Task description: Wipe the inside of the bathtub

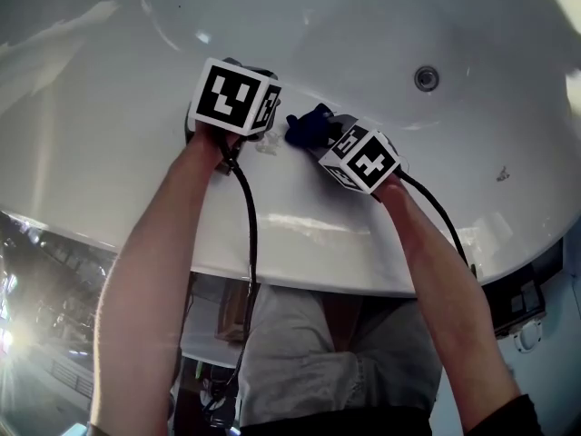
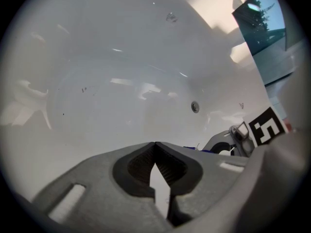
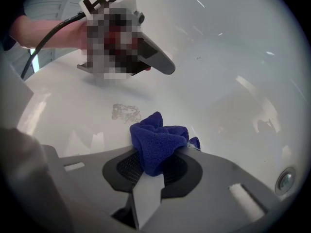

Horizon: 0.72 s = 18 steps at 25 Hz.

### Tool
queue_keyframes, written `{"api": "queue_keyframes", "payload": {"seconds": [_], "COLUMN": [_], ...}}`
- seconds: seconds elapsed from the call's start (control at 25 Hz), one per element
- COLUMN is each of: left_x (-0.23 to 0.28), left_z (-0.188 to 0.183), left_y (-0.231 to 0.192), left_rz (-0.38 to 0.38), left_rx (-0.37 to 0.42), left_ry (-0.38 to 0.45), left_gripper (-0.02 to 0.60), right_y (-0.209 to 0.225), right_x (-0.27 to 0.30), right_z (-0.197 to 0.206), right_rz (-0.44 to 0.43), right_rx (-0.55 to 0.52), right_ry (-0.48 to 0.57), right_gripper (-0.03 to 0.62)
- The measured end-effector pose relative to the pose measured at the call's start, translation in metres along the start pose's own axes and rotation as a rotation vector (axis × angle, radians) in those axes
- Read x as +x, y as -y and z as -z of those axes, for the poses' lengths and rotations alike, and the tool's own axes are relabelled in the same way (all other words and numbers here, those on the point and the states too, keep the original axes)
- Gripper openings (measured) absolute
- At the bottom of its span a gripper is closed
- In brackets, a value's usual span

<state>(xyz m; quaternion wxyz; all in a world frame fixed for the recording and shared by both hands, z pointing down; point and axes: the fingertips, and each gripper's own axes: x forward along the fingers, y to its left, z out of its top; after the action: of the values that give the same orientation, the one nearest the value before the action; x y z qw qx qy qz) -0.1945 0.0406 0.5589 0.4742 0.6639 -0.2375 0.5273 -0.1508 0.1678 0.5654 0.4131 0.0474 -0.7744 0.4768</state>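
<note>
The white bathtub (image 1: 363,44) fills the head view, its rim (image 1: 300,243) curving across in front of me. My right gripper (image 1: 313,133) is shut on a bunched blue cloth (image 3: 158,142) (image 1: 307,125), held over the tub's near inner wall. A small patch of residue (image 3: 126,112) lies on the white surface just beyond the cloth. My left gripper (image 1: 227,134) is beside the right one, a little to its left, and its jaws (image 2: 154,147) are shut with nothing between them. The round drain fitting (image 1: 426,78) (image 2: 195,107) (image 3: 285,179) sits farther along the tub wall.
A dark speck (image 1: 502,174) marks the tub rim at the right. Black cables (image 1: 250,234) trail from both grippers down past the rim. A window (image 2: 265,23) shows beyond the tub's far end. Below the rim stands the person's body with floor clutter (image 1: 45,334) to the left.
</note>
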Motion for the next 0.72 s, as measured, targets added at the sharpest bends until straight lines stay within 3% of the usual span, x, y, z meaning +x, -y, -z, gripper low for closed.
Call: {"api": "queue_keyframes", "payload": {"seconds": [0.24,0.72], "left_x": [-0.013,-0.073], "left_z": [0.007,0.026], "left_y": [0.014,0.028], "left_rz": [-0.005,-0.042], "left_rx": [0.014,-0.034], "left_ry": [-0.001,0.046], "left_gripper": [0.003,0.002], "right_y": [-0.02,-0.084], "right_x": [-0.013,-0.049], "right_z": [-0.003,-0.016], "right_rz": [-0.008,-0.039], "right_rx": [0.031,0.0], "right_ry": [0.039,0.066], "right_gripper": [0.078,0.078]}}
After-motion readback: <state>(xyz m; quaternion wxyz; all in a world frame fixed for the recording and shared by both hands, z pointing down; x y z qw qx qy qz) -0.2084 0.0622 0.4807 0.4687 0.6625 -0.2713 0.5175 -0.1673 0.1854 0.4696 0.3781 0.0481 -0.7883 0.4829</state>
